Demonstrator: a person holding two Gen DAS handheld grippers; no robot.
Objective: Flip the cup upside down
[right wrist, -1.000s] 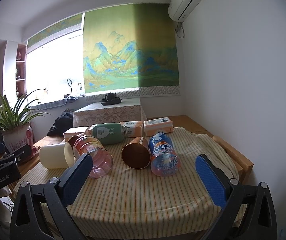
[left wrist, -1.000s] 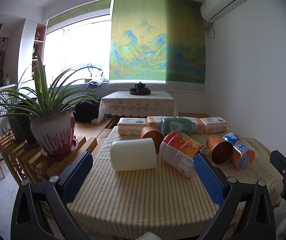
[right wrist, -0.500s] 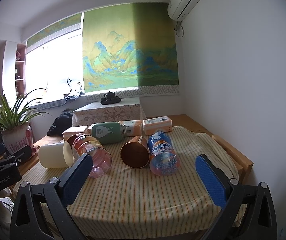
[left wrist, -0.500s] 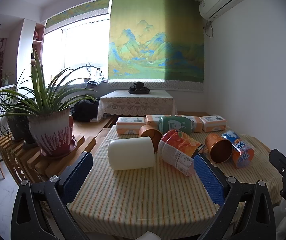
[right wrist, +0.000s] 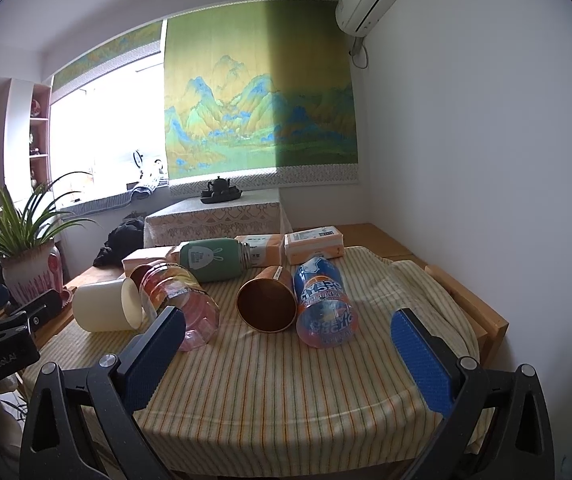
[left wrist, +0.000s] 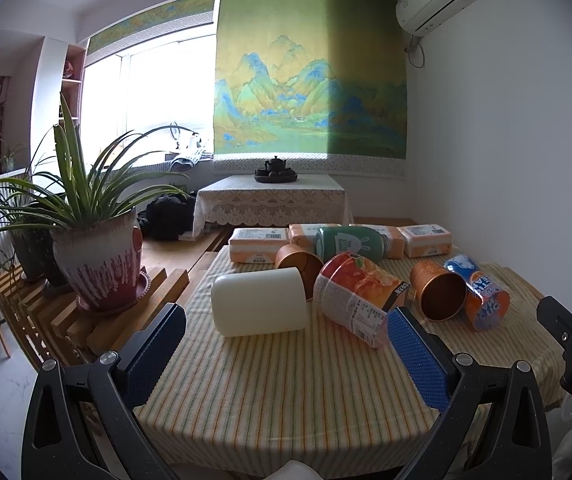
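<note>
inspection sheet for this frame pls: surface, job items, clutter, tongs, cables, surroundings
Surface: table under a striped cloth, near part bare.
Job's things: white cup, two copper cups, all lying on their sides; none inverted yet.
Clutter: orange-label jar, blue-orange bottle, green bottle, all on their sides; tissue packs along the far edge.
Tongs: left tongs open, empty; right tongs open, empty; both short of the cups.
Cables: one hangs under the air conditioner; nothing seen on the table.
Surroundings: potted plant on a slatted stand at left, landscape hanging, teapot on a lace-covered side table.
</note>
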